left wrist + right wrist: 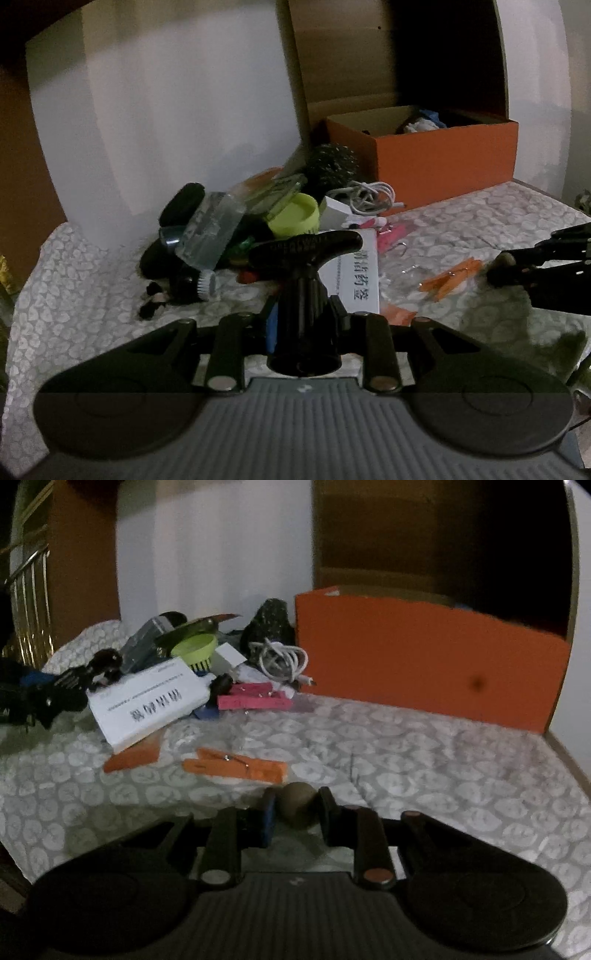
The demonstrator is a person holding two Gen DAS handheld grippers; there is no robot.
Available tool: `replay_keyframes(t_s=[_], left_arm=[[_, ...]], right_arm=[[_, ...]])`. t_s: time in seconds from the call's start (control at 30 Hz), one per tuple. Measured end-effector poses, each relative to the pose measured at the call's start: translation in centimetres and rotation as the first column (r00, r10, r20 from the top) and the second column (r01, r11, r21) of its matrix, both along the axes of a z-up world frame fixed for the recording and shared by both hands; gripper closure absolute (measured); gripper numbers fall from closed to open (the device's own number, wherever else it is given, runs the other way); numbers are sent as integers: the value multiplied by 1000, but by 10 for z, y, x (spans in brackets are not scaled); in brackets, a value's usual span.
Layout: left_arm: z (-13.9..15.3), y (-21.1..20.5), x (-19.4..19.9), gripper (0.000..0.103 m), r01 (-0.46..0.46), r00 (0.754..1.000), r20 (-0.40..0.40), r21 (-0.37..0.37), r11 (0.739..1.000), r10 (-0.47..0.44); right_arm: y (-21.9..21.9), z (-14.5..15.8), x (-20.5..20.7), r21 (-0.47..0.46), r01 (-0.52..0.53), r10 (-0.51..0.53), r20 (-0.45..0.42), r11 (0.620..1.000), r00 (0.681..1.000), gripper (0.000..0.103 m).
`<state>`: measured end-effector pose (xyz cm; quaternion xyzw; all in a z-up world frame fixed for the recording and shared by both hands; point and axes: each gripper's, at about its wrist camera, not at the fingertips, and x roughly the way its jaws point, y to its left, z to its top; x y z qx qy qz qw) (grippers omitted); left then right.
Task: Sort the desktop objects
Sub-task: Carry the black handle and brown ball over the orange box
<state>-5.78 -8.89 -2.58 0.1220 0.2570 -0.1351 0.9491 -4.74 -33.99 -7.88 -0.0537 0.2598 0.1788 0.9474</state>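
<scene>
Gripping a black T-handled tool at lower centre, our left gripper clamps it upright; our right gripper pinches a small olive-brown ball. Only our left view reveals clutter inside the orange box.

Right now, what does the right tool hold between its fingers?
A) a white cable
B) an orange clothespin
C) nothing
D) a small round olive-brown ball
D: in the right wrist view the right tool is shut on the small round olive-brown ball, while the orange clothespin lies on the tablecloth ahead.
</scene>
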Motion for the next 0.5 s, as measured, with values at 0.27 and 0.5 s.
replay_keyframes(t_s=[0.27, 0.5], left_arm=[[20, 9, -4, 75, -1, 999, 52, -19, 1000, 2], [28, -13, 5, 75, 48, 996, 73, -12, 999, -47]], right_arm=[[-6, 29, -7, 42, -8, 6, 60, 999, 998, 82], [-13, 54, -8, 63, -6, -1, 103, 998, 995, 82]])
